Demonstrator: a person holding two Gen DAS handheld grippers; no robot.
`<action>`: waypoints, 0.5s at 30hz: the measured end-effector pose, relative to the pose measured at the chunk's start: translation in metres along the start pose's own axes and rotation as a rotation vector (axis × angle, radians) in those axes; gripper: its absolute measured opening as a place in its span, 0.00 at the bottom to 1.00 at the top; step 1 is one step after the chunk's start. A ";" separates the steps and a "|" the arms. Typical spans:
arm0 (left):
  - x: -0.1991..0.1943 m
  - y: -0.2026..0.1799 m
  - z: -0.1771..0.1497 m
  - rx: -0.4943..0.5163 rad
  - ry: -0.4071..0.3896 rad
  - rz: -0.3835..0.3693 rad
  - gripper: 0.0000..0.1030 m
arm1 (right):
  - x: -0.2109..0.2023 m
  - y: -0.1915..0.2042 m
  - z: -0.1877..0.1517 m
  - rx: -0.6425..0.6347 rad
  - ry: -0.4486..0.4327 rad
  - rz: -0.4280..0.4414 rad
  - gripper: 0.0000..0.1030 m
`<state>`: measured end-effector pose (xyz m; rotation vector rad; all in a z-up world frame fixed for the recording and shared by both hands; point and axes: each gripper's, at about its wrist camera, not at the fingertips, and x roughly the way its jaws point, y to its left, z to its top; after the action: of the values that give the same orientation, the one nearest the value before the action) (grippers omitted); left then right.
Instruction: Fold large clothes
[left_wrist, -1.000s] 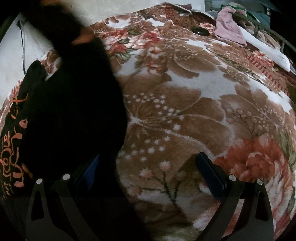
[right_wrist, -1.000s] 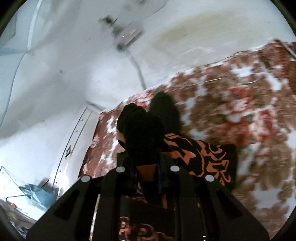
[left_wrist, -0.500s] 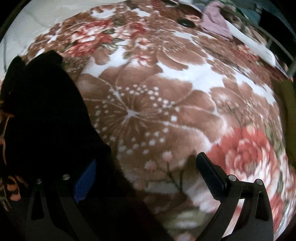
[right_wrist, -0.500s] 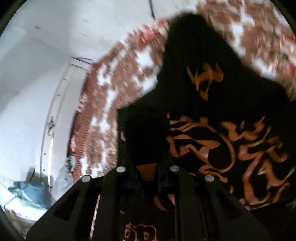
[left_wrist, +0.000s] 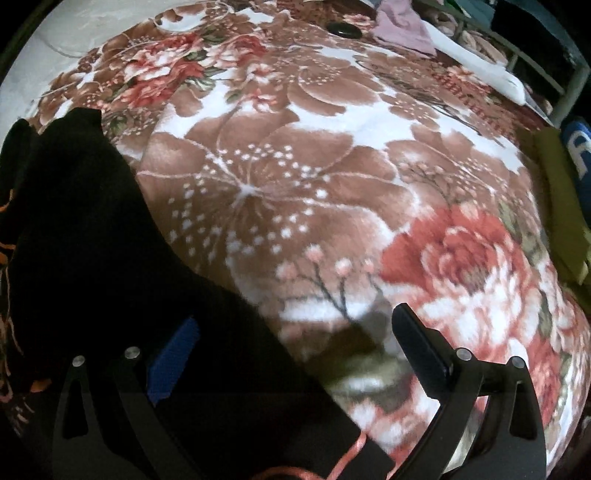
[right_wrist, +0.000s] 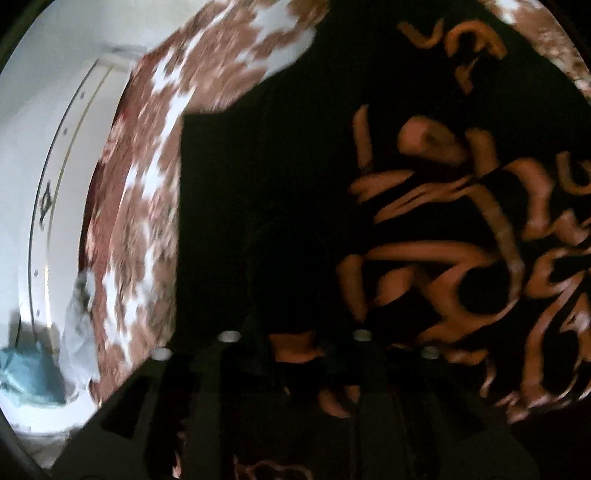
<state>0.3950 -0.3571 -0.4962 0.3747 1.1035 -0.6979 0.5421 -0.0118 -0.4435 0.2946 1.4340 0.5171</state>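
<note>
Garment: black garment with orange print, spread over the left side and lower centre of the left wrist view, lying on the floral blanket; in the right wrist view the same black garment fills the centre and right, orange lettering on the right half, blurred.
Left gripper: left gripper at the bottom of its frame, jaws spread wide; left finger with the blue pad over the black cloth, right finger over bare blanket; nothing pinched between them.
Right gripper: right gripper at the bottom centre, dark against dark cloth; jaws opening, a bunched fold of the black cloth between and just ahead of the fingers; contact of the pads with the cloth too dark to make out.
Blanket: brown, white and red flowers, covering most of the left wrist view; a strip at upper left of the right wrist view.
Far edge: pink cloth and a small dark round object at the top of the left wrist view.
Right edge: olive fabric along the right margin of the left wrist view.
Wall: white wall at the left of the right wrist view.
</note>
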 end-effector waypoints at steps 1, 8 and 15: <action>-0.004 0.002 -0.003 -0.011 0.004 -0.020 0.95 | 0.006 0.006 -0.006 -0.020 0.047 0.025 0.49; -0.067 0.021 -0.036 -0.210 -0.041 -0.081 0.95 | -0.045 0.054 -0.023 -0.164 0.087 0.143 0.71; -0.117 0.075 -0.082 -0.308 -0.024 0.040 0.95 | -0.177 0.057 0.011 -0.317 -0.116 0.022 0.89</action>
<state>0.3584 -0.2146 -0.4288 0.1239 1.1566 -0.4863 0.5344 -0.0514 -0.2612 0.0854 1.2168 0.7235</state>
